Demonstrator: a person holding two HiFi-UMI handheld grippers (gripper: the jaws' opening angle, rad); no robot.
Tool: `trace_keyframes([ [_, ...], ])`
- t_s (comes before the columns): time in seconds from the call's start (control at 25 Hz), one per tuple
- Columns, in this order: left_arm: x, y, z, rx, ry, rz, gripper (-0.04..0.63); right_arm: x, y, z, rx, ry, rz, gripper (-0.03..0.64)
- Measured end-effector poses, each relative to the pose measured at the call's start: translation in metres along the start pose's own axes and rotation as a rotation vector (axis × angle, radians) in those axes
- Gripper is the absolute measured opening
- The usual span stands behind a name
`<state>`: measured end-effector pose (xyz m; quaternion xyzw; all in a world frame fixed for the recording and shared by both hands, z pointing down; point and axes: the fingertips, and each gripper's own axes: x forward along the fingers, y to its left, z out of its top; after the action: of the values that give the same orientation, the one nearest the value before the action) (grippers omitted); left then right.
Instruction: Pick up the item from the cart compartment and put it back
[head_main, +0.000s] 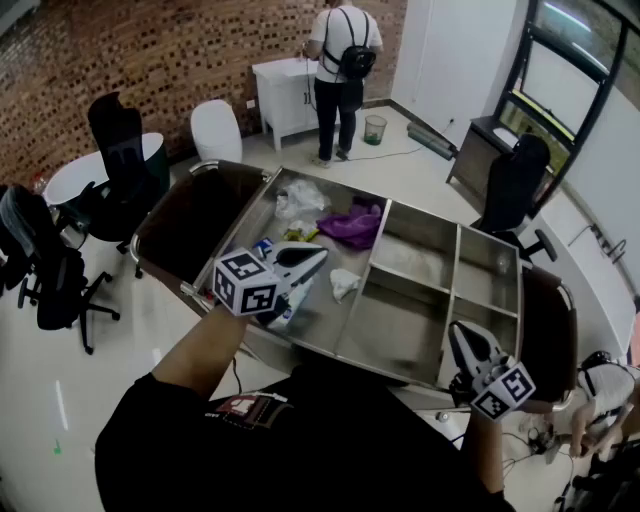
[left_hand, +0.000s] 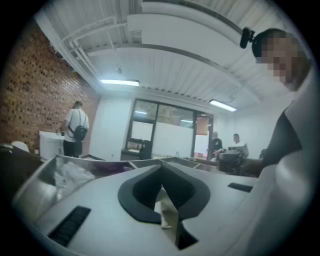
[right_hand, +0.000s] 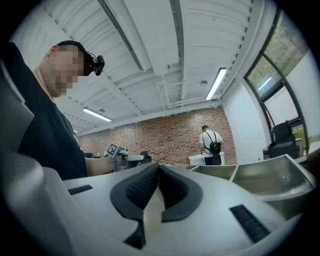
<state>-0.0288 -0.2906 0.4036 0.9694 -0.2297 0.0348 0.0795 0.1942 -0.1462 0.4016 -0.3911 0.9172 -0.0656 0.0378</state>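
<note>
Left claw closed, white tissue just beside.

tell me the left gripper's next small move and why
Probably open the left gripper's jaws, then dip toward the purple cloth. The jaws are together and empty, poised above the cart's big left compartment, where the cloth lies just beyond their tips.

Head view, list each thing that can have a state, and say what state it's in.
left gripper: jaws shut, nothing held, over the cart.
right gripper: jaws shut, nothing held.
purple cloth: crumpled, lying in the cart's large compartment.
white tissue: crumpled, same compartment.
</note>
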Motion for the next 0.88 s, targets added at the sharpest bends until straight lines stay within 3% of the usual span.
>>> trace_keyframes([
  [0.24, 0.008, 0.128, -0.022, 0.030, 0.249, 0.346, 0.012, -0.006, 0.000, 0.001, -0.010, -0.002, -0.003, -0.014],
  [0.28, 0.010, 0.141, -0.027, 0.030, 0.295, 0.379, 0.116, -0.009, -0.001, 0.002, -0.010, -0.004, -0.007, -0.014],
  [0.36, 0.014, 0.162, -0.041, 0.017, 0.387, 0.427, 0.222, -0.014, -0.002, 0.003, -0.008, -0.010, -0.018, -0.014],
  [0.48, 0.021, 0.182, -0.063, -0.020, 0.497, 0.455, 0.272, -0.022, -0.005, 0.004, -0.006, -0.019, -0.038, -0.014],
  [0.76, 0.034, 0.199, -0.111, -0.063, 0.703, 0.456, 0.272, -0.032, -0.009, 0.003, -0.004, -0.028, -0.062, -0.014],
  [0.88, 0.034, 0.200, -0.123, -0.063, 0.736, 0.444, 0.212, -0.033, -0.010, 0.004, -0.004, -0.034, -0.062, -0.014],
])
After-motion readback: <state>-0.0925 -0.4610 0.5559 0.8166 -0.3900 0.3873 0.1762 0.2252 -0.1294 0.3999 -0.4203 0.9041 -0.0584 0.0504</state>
